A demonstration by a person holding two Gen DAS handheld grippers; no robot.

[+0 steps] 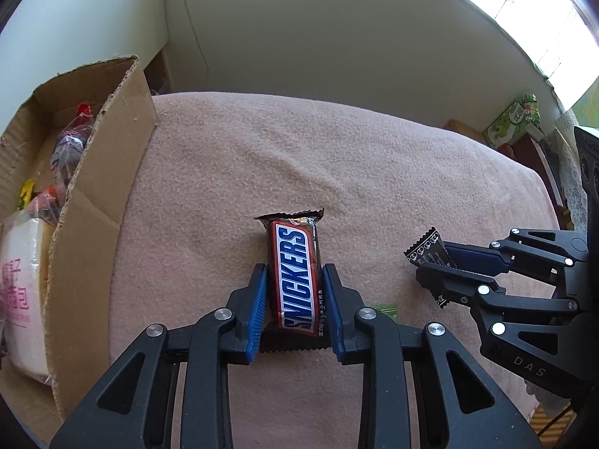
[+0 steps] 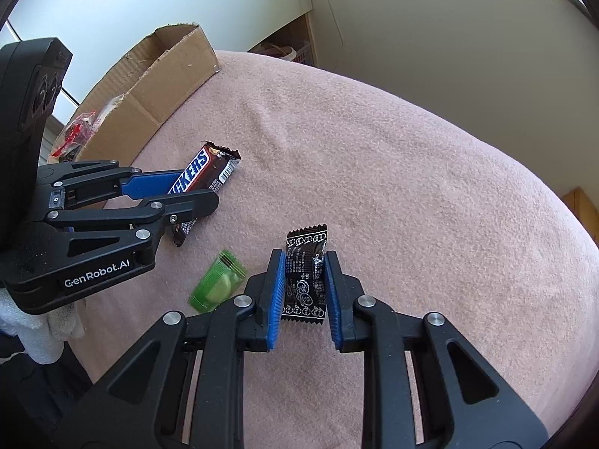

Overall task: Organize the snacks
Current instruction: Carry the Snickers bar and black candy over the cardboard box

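My left gripper point(image 1: 294, 273) is shut on a Snickers bar point(image 1: 297, 277), held lengthwise between the blue pads just above the pink blanket point(image 1: 337, 172). It also shows in the right wrist view point(image 2: 204, 172), with the left gripper point(image 2: 194, 191) at the left. My right gripper point(image 2: 303, 262) is shut on a small black candy packet point(image 2: 305, 273); the packet point(image 1: 426, 249) and right gripper point(image 1: 430, 262) also show at the right of the left wrist view. A green candy packet point(image 2: 217, 282) lies on the blanket between the two grippers.
An open cardboard box point(image 1: 108, 172) stands at the blanket's left edge and holds a bagged bread point(image 1: 22, 280) and several wrapped snacks point(image 1: 69, 149). It also shows in the right wrist view point(image 2: 164, 82). A green carton point(image 1: 513, 119) sits beyond the far right edge.
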